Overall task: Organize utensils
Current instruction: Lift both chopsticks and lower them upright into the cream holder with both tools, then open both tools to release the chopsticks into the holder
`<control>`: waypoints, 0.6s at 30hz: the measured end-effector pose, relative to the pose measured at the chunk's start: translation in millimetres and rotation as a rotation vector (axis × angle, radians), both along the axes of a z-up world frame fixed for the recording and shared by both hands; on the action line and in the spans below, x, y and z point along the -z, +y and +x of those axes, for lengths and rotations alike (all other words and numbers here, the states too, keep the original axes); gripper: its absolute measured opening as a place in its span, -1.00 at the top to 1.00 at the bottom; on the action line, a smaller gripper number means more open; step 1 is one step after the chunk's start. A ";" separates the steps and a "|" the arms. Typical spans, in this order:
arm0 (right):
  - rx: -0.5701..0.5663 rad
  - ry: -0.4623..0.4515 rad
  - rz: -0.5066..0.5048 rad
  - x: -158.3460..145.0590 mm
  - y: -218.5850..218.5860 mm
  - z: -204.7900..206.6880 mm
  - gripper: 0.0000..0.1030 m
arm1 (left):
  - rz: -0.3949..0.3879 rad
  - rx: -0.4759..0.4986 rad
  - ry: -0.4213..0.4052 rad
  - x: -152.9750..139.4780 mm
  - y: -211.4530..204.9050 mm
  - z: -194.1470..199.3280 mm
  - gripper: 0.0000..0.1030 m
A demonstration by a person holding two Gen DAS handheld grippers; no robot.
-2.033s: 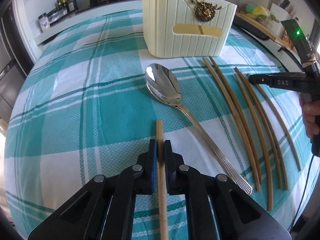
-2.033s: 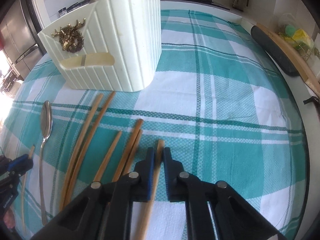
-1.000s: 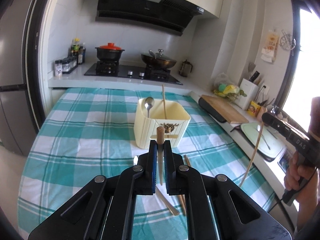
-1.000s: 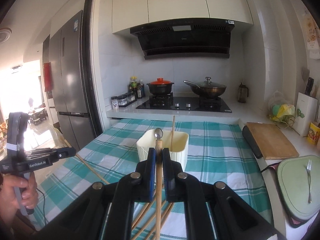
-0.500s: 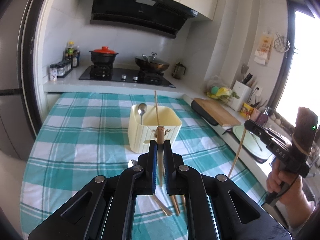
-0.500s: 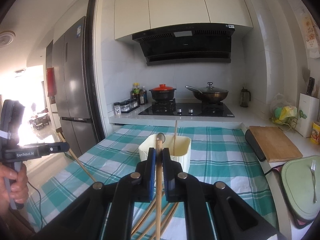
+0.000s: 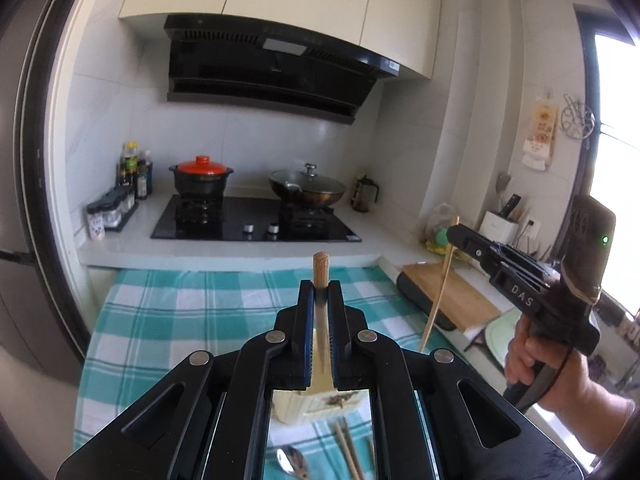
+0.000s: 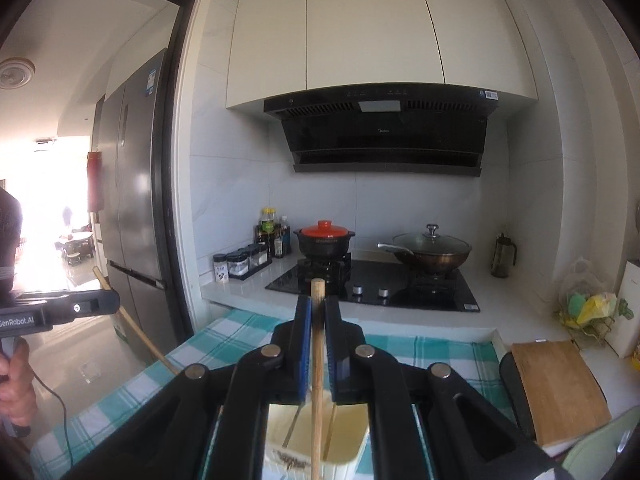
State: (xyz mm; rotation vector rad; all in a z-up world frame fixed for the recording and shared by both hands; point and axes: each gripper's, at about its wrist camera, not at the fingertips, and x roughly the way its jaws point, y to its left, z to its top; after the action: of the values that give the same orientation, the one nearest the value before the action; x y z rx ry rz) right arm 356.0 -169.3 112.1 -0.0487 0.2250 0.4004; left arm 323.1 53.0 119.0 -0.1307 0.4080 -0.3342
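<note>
My left gripper (image 7: pixel 321 292) is shut on a wooden chopstick (image 7: pixel 321 272) and holds it upright over the cream utensil holder (image 7: pixel 316 402), whose top shows between my arms. My right gripper (image 8: pixel 318 308) is shut on another wooden chopstick (image 8: pixel 317 360), also upright, its lower end down in the holder (image 8: pixel 348 440), which has chopsticks inside. The right gripper also shows in the left wrist view (image 7: pixel 460 234) with its chopstick (image 7: pixel 438 292) hanging down. The left gripper shows at the left of the right wrist view (image 8: pixel 108 302). A spoon (image 7: pixel 292 468) and loose chopsticks (image 7: pixel 348 452) lie on the cloth.
The table has a teal and white checked cloth (image 7: pixel 180 312). Behind it is a counter with a hob, a red-lidded pot (image 7: pixel 202 178) and a wok (image 7: pixel 308 190). A cutting board (image 8: pixel 560 388) lies at the right. A fridge (image 8: pixel 132 208) stands at the left.
Both grippers have moved forward and closer above the holder with their chopsticks. The holder has dropped below the jaws in both views, and the right chopstick's lower end now reaches into it.
</note>
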 end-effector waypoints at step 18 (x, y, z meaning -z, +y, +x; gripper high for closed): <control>0.003 0.477 -0.021 134.5 6.1 173.4 0.58 | 0.157 0.096 0.361 115.6 -72.5 145.6 0.14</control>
State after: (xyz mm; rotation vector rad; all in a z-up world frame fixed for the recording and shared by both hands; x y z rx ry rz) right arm 529.4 -163.2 -22.4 0.0276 0.7001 0.4023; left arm 468.7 -19.5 3.4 -0.0166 0.7975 -0.3728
